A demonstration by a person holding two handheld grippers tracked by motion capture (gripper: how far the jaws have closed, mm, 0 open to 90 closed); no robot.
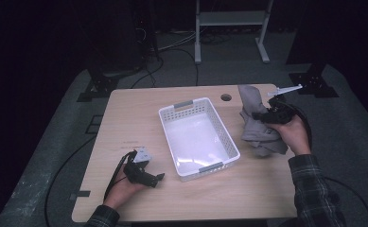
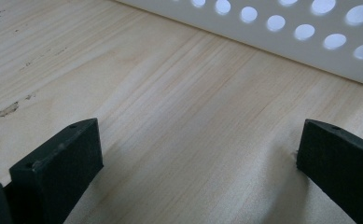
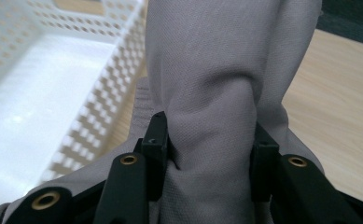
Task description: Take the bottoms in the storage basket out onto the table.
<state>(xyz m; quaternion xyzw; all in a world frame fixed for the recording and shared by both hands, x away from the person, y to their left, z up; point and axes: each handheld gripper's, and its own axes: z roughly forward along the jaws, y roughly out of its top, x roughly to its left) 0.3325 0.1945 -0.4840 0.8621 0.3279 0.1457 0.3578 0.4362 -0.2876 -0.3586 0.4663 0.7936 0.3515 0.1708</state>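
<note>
Left tool (image 1: 159, 178) rests low on the worktop (image 1: 125, 118), jaws spread wide with nothing between them, the white basket (image 1: 229, 142) just ahead of its tips. Right tool (image 1: 256, 115) is clamped on a bunched fold of grey cloth (image 1: 257, 130), which hangs just right of the basket, its lower end on the worktop.

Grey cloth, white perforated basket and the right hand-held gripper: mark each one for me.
grey cloth (image 3: 216, 70), right gripper view, on the bunched fold above the jaws.
white perforated basket (image 1: 189, 109), high view, on its far wall.
right hand-held gripper (image 3: 209, 144), right gripper view, midway between its fingertips.
</note>
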